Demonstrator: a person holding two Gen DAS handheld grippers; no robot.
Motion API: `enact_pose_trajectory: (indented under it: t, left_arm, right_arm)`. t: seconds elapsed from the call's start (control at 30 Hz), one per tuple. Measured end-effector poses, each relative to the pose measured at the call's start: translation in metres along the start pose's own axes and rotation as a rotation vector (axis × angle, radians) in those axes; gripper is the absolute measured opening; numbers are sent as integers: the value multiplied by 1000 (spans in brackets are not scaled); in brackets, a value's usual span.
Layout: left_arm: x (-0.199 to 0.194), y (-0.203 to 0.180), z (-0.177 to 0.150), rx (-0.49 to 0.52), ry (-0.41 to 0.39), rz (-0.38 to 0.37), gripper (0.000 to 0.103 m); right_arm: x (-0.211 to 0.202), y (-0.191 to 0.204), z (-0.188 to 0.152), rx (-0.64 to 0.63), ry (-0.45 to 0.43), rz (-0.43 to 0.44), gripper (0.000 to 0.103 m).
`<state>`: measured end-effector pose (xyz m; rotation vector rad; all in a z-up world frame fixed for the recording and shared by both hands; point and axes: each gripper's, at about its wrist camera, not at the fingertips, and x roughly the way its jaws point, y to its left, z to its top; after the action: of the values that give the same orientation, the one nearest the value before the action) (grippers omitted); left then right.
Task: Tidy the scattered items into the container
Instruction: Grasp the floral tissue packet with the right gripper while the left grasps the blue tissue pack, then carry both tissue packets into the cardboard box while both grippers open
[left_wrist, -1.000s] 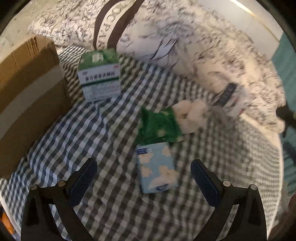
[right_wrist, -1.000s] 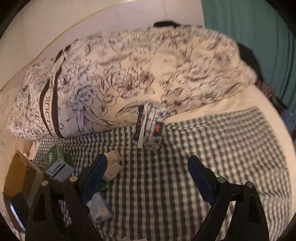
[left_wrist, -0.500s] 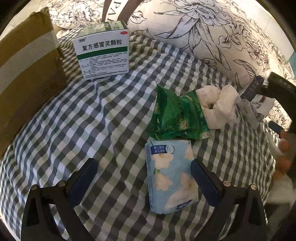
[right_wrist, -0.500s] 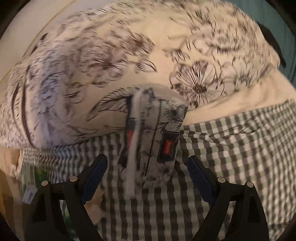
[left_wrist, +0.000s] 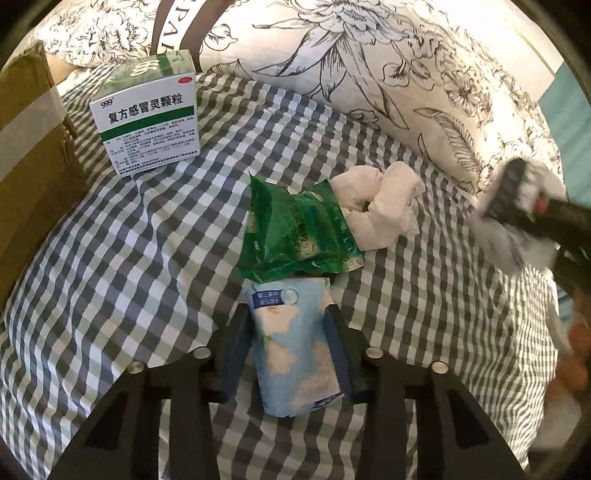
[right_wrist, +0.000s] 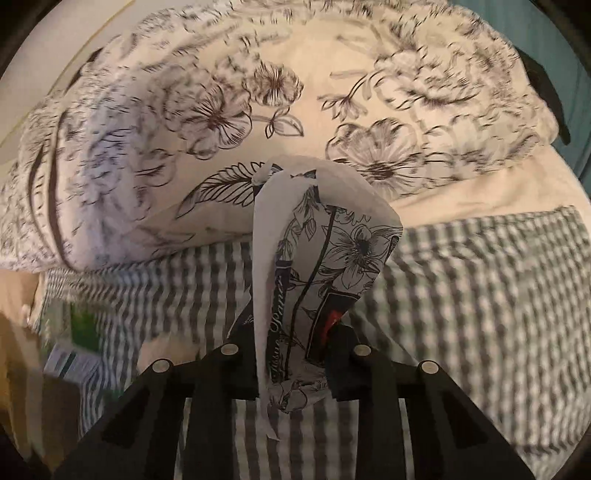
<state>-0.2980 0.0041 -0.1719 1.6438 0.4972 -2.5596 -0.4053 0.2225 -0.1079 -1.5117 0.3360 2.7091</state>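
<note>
Our left tongs (left_wrist: 288, 354), wide a second ago, are closing on the blue pack (left_wrist: 295, 347); our right tongs (right_wrist: 291, 369) likewise on the floral pack (right_wrist: 325, 266). Next: the box (left_wrist: 26, 177).

Blk grippers (left_wrist: 288, 354), blue pads, silver screws.

My left wrist camera looked steeply down, close over the gingham sheet (left_wrist: 147, 258) — my right one too, nearer the floral pillow (right_wrist: 369, 92); both shared them.
</note>
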Motion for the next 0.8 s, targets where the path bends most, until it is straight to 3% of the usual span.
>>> enact_pose_trajectory:
  t: [0.07,0.17,0.23,0.3,0.33,0.37,0.4,0.43,0.47,0.63,0.8]
  left_arm:
    - [-5,0,-1,6,4,-10,30]
    - [-3,-2,-1,-6,55,-66,30]
    - [2,-4,-3,-2,58,-54,35]
    - [7,-7,-8,5,63,-53,53]
    - [13,-9,-9,4,88,-66,69]
    - [19,-12,-12,18,103,-62,72]
    - [20,-18,-15,52,87,-36,72]
    - [20,-25,-19,96,68,-3,60]
    - [19,-30,-22,141,56,25,55]
    - [-1,-19,-18,105,60,-41,53]
    - [-51,-12,-6,165,11,-62,53]
  right_arm:
    - [-20,-5,-9,-16,-13,-13,24]
    - [-48,-17,-23,-29,-21,-32,24]
    - [-64,-23,-34,-24,-20,-41,25]
    - [-77,-33,-42,-17,-12,-51,25]
    - [-82,-36,-46,-11,-5,-58,25]
    - [-84,-39,-49,-5,2,-61,25]
    - [-88,-43,-53,1,10,-66,25]
    - [-89,-45,-57,1,17,-72,25]
    - [-90,-47,-61,-1,22,-80,25]
    - [-109,-55,-71,4,10,-112,25]
    - [-136,-47,-74,-4,-8,-110,25]
